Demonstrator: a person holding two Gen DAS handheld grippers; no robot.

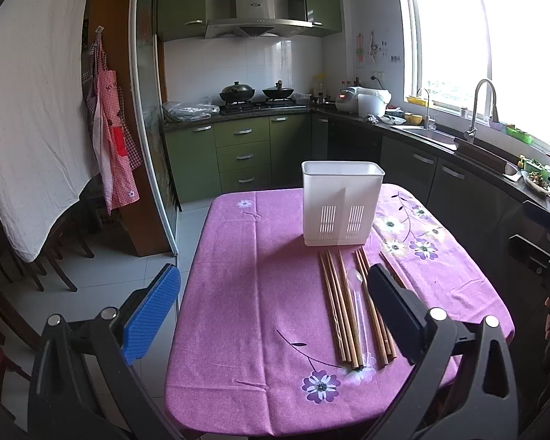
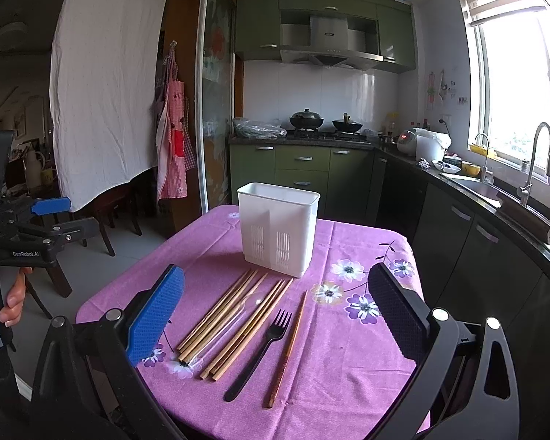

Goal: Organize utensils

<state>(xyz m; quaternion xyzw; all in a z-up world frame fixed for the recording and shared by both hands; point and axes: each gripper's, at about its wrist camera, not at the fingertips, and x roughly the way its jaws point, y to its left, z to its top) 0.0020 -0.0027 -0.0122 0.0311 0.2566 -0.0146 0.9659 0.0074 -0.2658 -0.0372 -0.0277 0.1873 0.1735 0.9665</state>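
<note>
A white slotted utensil holder (image 1: 343,203) (image 2: 278,228) stands upright at the far side of a table with a purple flowered cloth (image 1: 253,293) (image 2: 341,348). In front of it lie several wooden chopsticks (image 1: 339,311) (image 2: 220,315), a clear plastic spoon (image 1: 359,293) (image 2: 234,321), a black plastic fork (image 2: 262,352) and a darker chopstick (image 2: 288,348). My left gripper (image 1: 275,311) is open and empty above the table's near edge, its right finger covering part of the chopsticks. My right gripper (image 2: 275,315) is open and empty above the utensils.
Green kitchen cabinets and a stove with two woks (image 1: 256,91) lie behind the table. A counter with a sink and tap (image 1: 473,124) (image 2: 531,183) runs along the right. A white sheet (image 1: 29,110) and wooden chairs (image 2: 102,212) are on the left.
</note>
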